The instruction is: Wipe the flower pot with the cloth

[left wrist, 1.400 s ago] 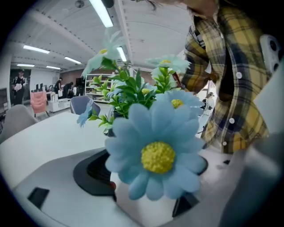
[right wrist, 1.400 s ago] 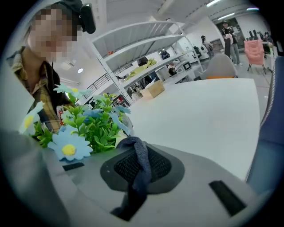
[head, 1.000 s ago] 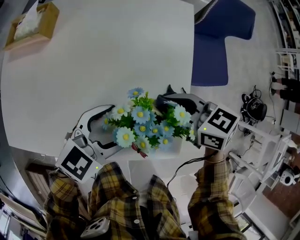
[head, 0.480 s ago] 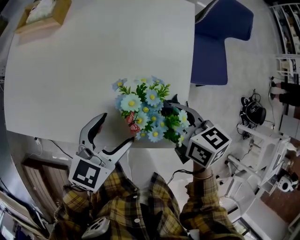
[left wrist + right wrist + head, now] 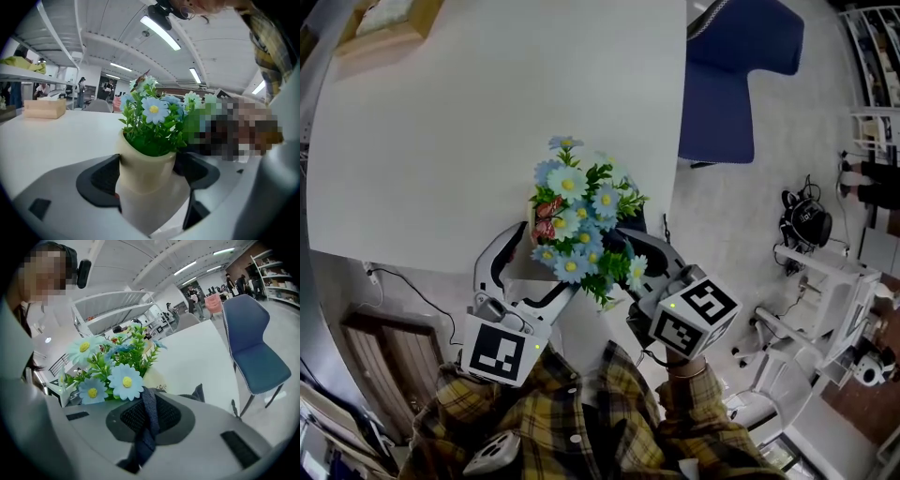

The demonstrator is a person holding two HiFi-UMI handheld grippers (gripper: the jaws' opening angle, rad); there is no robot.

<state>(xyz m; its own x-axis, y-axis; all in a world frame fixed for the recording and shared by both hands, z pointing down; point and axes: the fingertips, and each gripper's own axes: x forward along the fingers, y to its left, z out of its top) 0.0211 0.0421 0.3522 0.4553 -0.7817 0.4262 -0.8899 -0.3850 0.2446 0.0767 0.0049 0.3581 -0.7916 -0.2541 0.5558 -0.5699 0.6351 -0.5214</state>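
A cream flower pot (image 5: 144, 174) with blue and white artificial daisies (image 5: 577, 220) sits between the dark pads of my left gripper (image 5: 546, 262), which is shut on it with both pads touching its sides. In the head view the flowers hide the pot, at the white table's (image 5: 441, 141) near edge. My right gripper (image 5: 628, 246) comes in from the right, shut on a dark blue cloth (image 5: 146, 420). The cloth hangs in a strip between its jaws and lies against the pot's cream side (image 5: 154, 378) just under the daisies.
A wooden tissue box (image 5: 389, 23) stands at the table's far left corner. A blue chair (image 5: 736, 84) is beyond the table's right edge, and white racks and cables (image 5: 811, 253) stand on the floor further right. The person's plaid sleeves fill the bottom of the head view.
The flowers have turned and shifted up towards the table. My left gripper has moved in and shut on the pot. My right gripper has slid down and left with the cloth.
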